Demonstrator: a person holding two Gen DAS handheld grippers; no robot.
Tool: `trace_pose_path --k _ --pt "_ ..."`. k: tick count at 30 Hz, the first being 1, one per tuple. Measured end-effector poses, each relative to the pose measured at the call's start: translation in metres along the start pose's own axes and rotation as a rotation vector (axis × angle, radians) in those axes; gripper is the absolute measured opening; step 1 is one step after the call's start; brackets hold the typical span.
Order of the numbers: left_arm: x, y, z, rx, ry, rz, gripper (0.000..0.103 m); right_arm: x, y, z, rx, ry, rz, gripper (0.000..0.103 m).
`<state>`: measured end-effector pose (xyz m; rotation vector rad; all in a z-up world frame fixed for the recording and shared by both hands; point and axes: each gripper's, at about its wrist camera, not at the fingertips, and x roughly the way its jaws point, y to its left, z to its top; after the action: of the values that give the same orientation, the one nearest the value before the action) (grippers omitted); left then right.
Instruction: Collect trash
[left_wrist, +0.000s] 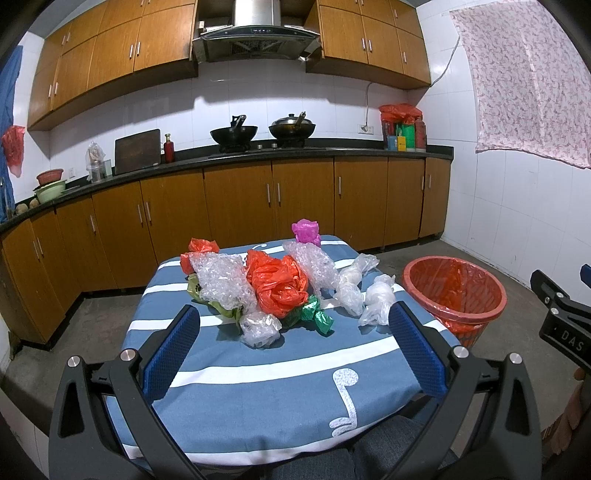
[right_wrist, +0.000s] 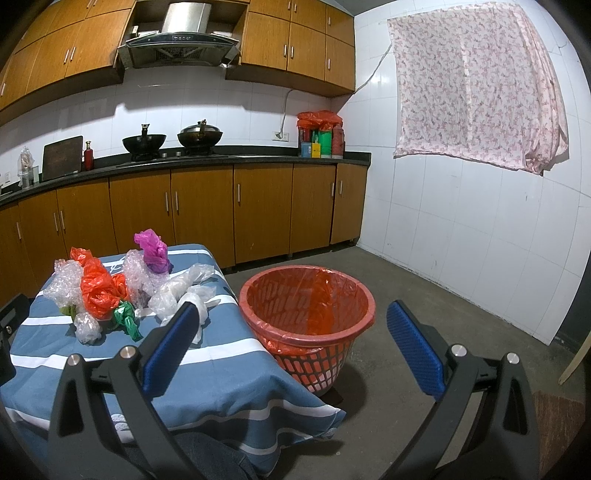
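Note:
Crumpled trash lies on a blue striped tablecloth (left_wrist: 258, 387): a big orange bag (left_wrist: 277, 282), bubble wrap (left_wrist: 221, 280), a green wrapper (left_wrist: 316, 315), clear bags (left_wrist: 375, 301), a small clear wad (left_wrist: 258, 328) and a pink bag (left_wrist: 306, 230). A red basket (left_wrist: 454, 295) lined with an orange bag stands on the floor right of the table. My left gripper (left_wrist: 293, 321) is open above the table's near half, short of the pile. My right gripper (right_wrist: 291, 321) is open, framing the red basket (right_wrist: 306, 306), with the orange bag (right_wrist: 98, 291) at its left.
Brown kitchen cabinets (left_wrist: 236, 199) and a dark counter with two woks (left_wrist: 291, 129) run behind the table. A white tiled wall with a floral cloth (right_wrist: 476, 85) is at the right. Bare concrete floor (right_wrist: 424, 280) surrounds the basket. The right gripper's body (left_wrist: 561, 317) shows at the left wrist view's right edge.

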<state>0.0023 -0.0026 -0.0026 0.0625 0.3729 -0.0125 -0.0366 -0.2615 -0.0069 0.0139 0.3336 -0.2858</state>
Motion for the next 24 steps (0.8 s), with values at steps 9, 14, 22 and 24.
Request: trace_pose_path --k 9,14,22,24 --pt "0.002 -0.006 -0.003 0.005 0.002 0.017 0.101 0.002 -0.001 -0.001 0.002 0.008 0.017 0.099" --pt "0.011 0.001 -0.007 -0.018 0.038 0.013 0.101 0.01 0.0 -0.004 0.019 0.035 0.034 0.099" --pt "0.028 0.035 -0.013 -0.104 0.103 0.027 0.101 0.035 0.005 -0.005 0.038 0.094 0.077 0.099" --pt "0.033 0.041 -0.013 -0.108 0.108 0.046 0.101 0.043 0.012 -0.004 0.03 0.096 0.08 0.099"
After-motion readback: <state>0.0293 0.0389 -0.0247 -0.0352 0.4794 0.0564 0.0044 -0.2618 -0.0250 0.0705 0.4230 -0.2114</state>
